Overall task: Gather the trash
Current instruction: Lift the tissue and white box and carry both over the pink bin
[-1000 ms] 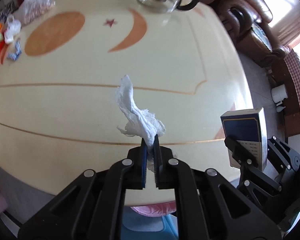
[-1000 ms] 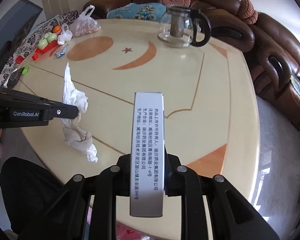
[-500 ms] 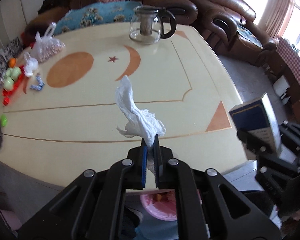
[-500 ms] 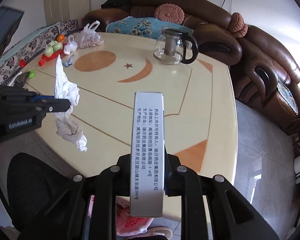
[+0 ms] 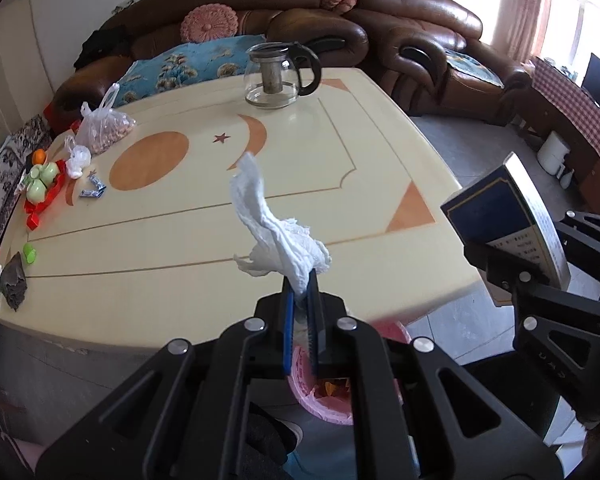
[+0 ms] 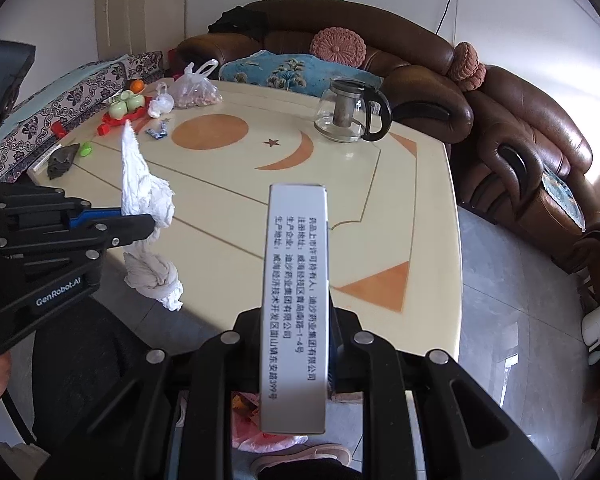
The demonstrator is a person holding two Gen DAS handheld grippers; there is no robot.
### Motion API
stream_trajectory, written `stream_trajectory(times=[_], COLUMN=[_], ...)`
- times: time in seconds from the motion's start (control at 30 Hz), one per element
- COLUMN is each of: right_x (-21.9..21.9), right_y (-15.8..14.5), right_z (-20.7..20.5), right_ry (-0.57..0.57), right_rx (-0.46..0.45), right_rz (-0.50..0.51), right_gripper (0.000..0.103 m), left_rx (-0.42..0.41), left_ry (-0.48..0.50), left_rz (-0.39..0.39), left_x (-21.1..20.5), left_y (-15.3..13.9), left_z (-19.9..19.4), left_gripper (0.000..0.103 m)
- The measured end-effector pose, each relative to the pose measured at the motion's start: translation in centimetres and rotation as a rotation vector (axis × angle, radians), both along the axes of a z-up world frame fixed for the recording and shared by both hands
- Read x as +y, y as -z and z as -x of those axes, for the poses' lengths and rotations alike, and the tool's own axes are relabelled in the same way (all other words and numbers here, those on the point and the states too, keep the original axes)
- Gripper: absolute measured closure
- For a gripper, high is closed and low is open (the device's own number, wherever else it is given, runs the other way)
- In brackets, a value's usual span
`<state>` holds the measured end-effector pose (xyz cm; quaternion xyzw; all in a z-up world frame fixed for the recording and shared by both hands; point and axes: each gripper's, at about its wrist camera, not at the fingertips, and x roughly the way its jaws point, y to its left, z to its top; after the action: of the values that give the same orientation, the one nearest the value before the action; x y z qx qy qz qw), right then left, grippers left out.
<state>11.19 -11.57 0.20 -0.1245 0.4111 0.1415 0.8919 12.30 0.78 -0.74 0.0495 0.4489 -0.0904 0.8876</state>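
Observation:
My left gripper is shut on a crumpled white tissue, held in the air off the table's near edge; it also shows in the right wrist view. My right gripper is shut on a blue and white medicine box, upright, also off the table edge; the box shows at the right of the left wrist view. A pink trash bin with some trash inside sits on the floor below both grippers, mostly hidden by the left gripper.
The cream table bears a glass teapot, a bag of nuts, green fruit on a red tray, blue wrappers, a green cap and a dark scrap. Brown sofas stand behind.
Both grippers have pulled back from over the table and risen, with the tissue and the box still held. The pink bin has come into view below them.

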Motion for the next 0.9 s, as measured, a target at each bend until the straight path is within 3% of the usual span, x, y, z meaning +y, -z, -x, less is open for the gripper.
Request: stream_trajectory(times=[0.4,0.9], right_x=[0.2,0.2], right_y=[2.2,6.3], right_z=[5.6,7.5], right_ry=[0.003,0.005], right_rx=[0.032,0.095], right_rz=[-0.016,-0.04], right_gripper=[0.082,0.082], left_rx=[0.06,0.154], left_ry=[0.042,0.064], left_rz=[0.013,0.018], left_x=[-0.1,0.2], left_y=[3.6,9.0], left_z=[4.1,5.5], left_gripper=[0.096,0.096])
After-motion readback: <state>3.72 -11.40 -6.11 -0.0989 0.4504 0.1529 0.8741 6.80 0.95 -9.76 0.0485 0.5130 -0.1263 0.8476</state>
